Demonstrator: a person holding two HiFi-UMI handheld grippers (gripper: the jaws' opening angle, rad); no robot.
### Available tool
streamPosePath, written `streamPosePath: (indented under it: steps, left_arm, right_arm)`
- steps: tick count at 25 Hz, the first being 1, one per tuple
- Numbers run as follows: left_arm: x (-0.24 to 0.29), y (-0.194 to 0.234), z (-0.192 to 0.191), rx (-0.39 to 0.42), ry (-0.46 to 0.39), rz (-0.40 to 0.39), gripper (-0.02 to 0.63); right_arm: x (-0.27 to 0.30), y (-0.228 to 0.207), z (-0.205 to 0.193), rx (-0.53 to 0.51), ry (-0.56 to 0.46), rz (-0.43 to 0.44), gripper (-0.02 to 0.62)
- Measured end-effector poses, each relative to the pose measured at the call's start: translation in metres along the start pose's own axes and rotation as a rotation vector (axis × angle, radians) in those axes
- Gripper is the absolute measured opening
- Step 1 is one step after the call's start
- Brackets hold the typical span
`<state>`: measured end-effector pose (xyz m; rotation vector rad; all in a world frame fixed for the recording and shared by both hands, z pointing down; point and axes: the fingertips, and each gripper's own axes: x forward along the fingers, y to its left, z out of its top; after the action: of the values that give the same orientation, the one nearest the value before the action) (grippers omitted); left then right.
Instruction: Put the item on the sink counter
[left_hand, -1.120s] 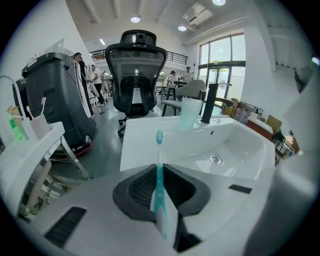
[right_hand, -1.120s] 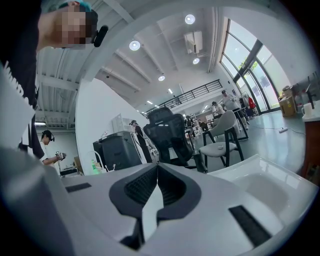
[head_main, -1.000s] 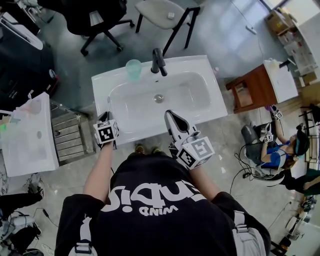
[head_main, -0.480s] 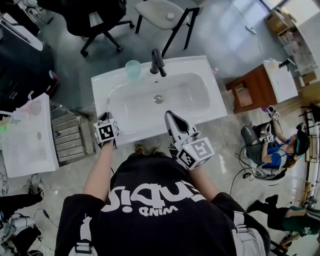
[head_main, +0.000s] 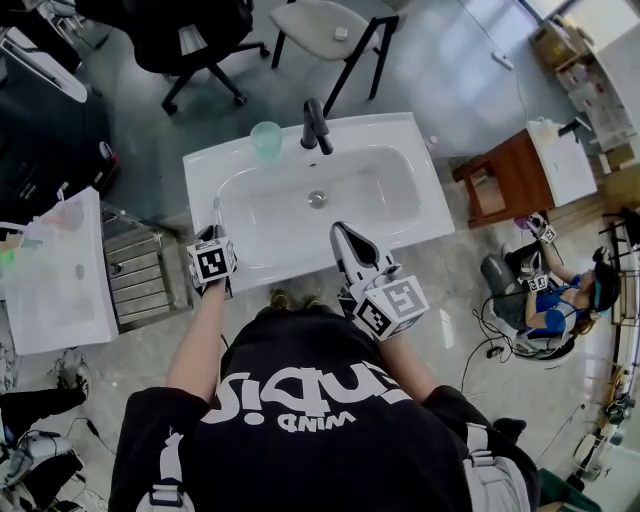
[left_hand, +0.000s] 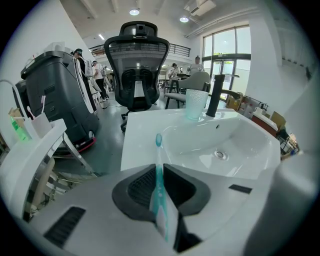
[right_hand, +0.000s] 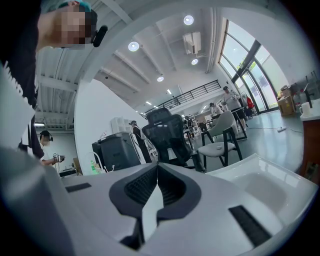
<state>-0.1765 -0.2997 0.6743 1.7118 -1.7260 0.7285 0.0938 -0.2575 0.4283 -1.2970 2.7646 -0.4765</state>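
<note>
Toothbrush (left_hand: 158, 152): teal, being carried handle-first in the left gripper (left_hand: 160, 176), its head pointing out over the near left corner of the sink counter (left_hand: 140, 131); not yet resting on it.
Left jaws: pressing together on the toothbrush handle, pinching it narrow side up.
Right gripper (right_hand: 157, 175): hanging over the sink's front edge, jaws together with nothing between them; taking no part.
Counter: white. The flat strip left of the basin (left_hand: 227, 145) is looking bare, while the cup (left_hand: 196, 104) and faucet (left_hand: 216, 95) are standing along the back rim, well apart from the brush.
Step in hand (judged): lowering the brush onto that left strip.
Doing it well: aiming for the flat part, away from the basin's slope; bringing the handle close to level and touching the surface before parting the jaws.
Risk: dropping from height, or releasing on the curved lip, is inviting a roll into the basin or off the outer edge.
</note>
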Motion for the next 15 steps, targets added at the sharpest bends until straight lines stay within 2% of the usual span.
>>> streamPosePath:
  steps: [11, 15]
  left_arm:
    - [-0.0036, -0.0040, 0.0008, -0.013, -0.025, -0.021, 0.091]
    - [-0.0075, -0.0020, 0.0064, -0.016, -0.065, -0.018, 0.091]
  right_arm:
    - [-0.0023, -0.0004, 0.0007, -0.006, 0.000, 0.001, 0.018]
    - [-0.0029, -0.0004, -0.0001, -0.007, 0.001, 0.001, 0.018]
